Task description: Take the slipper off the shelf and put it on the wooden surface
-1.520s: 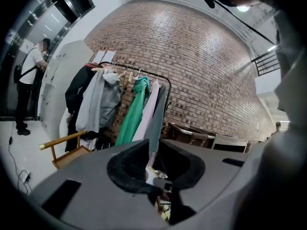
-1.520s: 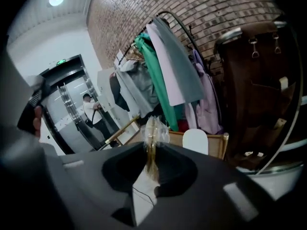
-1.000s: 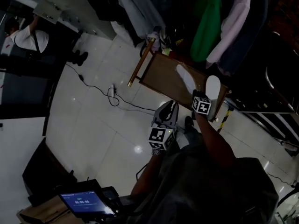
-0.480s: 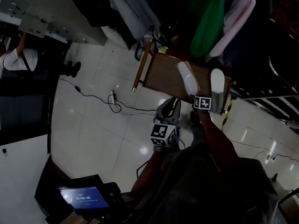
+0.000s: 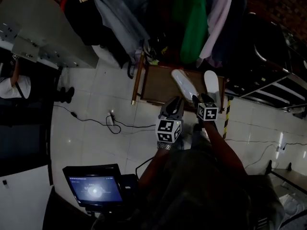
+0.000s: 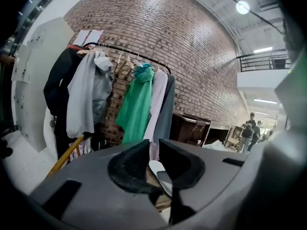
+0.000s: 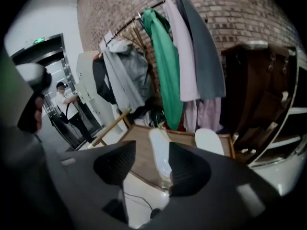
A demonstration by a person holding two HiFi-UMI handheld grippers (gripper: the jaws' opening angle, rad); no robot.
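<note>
we see two white slippers lying on the wooden surface, side by side but apart, toes towards the hanging clothes. so the task's slipper is on the wood, not on the dark shelf at the right. the right slipper lies just ahead of the right gripper, so we judge it the one being placed, though we cannot be sure. that gripper's jaws stand apart and press on nothing. in the right gripper view they merely frame the left slipper further off on the board, and the other lies to its side. we take the wide jaws and the closeness to the heel as the look of a release, with the sole flat so that it will not slide off the edge. the left gripper hangs short of the wood, its jaws only narrowly parted and clasping nothing. we think it is kept back because one slipper needs only one gripper.
</note>
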